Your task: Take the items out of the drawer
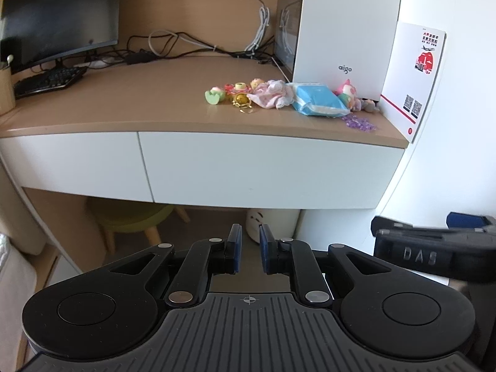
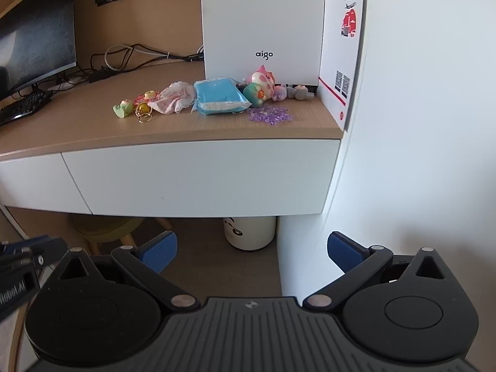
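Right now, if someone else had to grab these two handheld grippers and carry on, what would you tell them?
Left gripper: nearly closed, holding nothing.
Right gripper: wide open, empty.
Both hang low in front of the white drawer, which is shut.
On the desk above: blue packet, pink cloth, pink cat toy, purple beads, small trinkets.
Whether more remains inside cannot be seen. Nothing is in hand; check the drawer next.
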A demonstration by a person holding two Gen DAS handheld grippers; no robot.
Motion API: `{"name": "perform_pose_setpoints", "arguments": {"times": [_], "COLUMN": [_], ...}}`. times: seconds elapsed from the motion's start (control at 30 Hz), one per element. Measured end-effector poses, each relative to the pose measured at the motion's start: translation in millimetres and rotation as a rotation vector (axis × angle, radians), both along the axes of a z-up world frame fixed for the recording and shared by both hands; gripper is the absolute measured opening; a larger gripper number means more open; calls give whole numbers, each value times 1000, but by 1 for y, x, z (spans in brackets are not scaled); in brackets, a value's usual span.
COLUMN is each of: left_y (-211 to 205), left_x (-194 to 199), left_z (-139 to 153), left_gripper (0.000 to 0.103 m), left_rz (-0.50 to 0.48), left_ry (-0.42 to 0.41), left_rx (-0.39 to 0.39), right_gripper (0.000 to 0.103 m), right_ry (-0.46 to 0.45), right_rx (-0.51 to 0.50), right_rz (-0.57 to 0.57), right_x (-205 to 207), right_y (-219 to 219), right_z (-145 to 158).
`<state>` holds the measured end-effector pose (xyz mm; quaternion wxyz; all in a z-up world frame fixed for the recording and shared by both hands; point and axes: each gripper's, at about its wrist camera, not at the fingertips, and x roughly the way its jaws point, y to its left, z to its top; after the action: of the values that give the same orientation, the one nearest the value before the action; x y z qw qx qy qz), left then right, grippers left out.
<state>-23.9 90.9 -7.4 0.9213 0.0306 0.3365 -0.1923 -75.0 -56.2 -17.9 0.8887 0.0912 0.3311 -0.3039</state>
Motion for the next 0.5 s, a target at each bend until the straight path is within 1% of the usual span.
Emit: {"name": "perform_pose_setpoints", "arguments": {"times": [0.13, 0.27, 0.4, 0.5], "left_y": [-2, -3, -3, -1], "left_x": [-7, -13, -14, -11], "left_z": [0, 2, 3, 5], "left_gripper": [15, 15, 15, 14], "left_rz": [1, -16, -31, -19], "left_ry": [1, 1, 0, -5], "left_rx": [-9, -14, -4, -6], "right_gripper": [103, 103, 103, 103], "right_ry": [13, 7, 6, -2], "right_rx": [-7, -7, -6, -8], "right_rz": [0, -1, -2, -4], "right_x": [-6, -8, -8, -9], "right_y": [4, 5, 3, 2], "right_z": [-4, -3, -2, 0]}}
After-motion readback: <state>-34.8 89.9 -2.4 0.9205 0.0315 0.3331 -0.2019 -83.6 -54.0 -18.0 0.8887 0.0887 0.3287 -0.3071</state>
